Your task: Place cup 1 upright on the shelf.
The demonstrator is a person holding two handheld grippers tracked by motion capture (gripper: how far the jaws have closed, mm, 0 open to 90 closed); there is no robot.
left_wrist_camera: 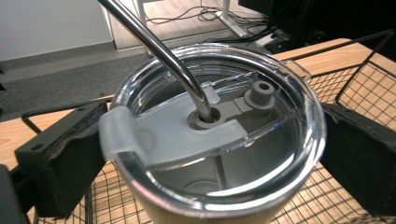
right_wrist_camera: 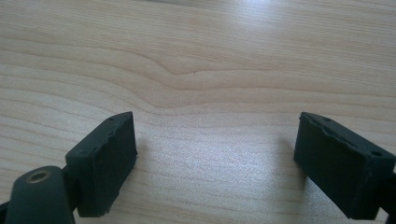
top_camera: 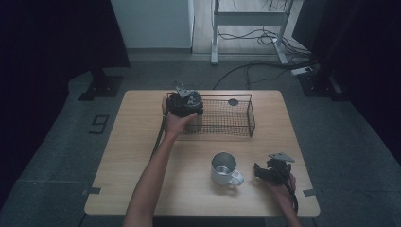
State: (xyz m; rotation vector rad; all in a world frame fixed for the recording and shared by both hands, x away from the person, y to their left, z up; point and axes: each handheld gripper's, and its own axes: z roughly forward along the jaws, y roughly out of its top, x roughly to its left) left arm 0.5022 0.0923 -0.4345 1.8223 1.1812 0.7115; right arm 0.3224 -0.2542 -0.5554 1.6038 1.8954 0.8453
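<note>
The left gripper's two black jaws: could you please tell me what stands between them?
In the left gripper view, a steel tumbler with clear lid and metal straw stands between them, inside the black wire basket.

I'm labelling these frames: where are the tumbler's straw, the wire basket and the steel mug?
straw (left_wrist_camera: 154,44), left gripper view, on its bent metal shaft.
basket (top_camera: 249,112), high view, on its right end wall.
mug (top_camera: 218,176), high view, on its outer wall.

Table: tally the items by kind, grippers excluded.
Lidded tumbler with metal straw: 1
Wire basket: 1
Metal mug: 1
Dark round item in the basket, too small to identify: 1
Total: 4
</note>
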